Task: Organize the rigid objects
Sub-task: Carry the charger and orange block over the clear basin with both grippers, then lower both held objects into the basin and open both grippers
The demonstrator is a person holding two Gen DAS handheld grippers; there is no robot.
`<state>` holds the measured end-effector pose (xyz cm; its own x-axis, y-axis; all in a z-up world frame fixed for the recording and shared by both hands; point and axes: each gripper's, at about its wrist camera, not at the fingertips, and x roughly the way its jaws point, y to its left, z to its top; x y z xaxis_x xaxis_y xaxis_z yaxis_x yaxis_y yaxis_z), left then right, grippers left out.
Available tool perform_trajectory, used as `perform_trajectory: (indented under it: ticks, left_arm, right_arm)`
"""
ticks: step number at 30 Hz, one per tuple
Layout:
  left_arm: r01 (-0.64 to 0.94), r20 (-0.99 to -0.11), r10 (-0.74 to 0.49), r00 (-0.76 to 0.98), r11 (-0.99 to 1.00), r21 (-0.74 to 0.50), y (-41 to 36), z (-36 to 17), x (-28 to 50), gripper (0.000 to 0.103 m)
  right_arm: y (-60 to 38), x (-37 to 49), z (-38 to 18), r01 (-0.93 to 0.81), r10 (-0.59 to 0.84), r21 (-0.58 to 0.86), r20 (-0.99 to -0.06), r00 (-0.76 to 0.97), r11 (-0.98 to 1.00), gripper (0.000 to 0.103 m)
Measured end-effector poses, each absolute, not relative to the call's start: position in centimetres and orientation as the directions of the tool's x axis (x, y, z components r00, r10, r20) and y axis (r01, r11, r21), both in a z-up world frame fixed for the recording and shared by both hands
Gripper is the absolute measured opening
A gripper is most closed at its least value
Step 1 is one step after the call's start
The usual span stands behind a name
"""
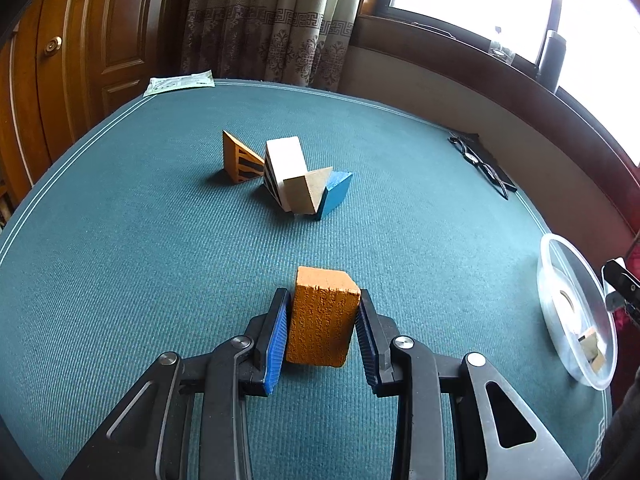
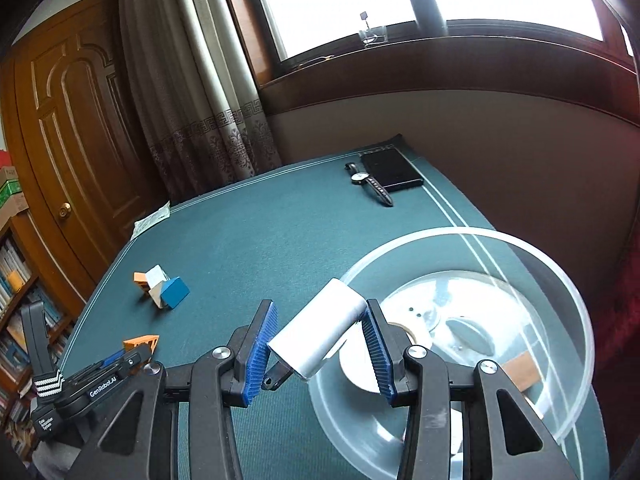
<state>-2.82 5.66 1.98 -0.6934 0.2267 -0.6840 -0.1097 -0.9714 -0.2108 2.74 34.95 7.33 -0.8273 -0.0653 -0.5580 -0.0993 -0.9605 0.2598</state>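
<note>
Left tool [image 2: 132,354] body reads "GenRobot.AI"

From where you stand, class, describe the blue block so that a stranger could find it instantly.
Start at the green table. Near its middle sits a small cluster of wooden blocks; the blue block leans at the cluster's right end, against a plain wedge. It is the only blue piece; its neighbours are orange, white or bare wood.
</note>
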Motion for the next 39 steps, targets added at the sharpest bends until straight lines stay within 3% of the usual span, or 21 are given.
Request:
perform_trajectory:
  ticks: [17,39]
  left_arm:
    - [-0.218,-0.683,0.316,-0.658,-0.949,-0.229,9.9,3.3,-1.9,0.033]
    - [-0.545,-0.636,0.531,-0.561,-0.815,-0.2,22.9,7.7,-0.2,0.033]
  right_arm:
    - [41.9,5.1,5.4,-0.313,0.114,0.242,-0.596,-0.795,-0.918,0.05]
    - [44.5,6.9,5.8,-0.403,0.223,0.223,-0.558,-0.799,-0.888,0.055]
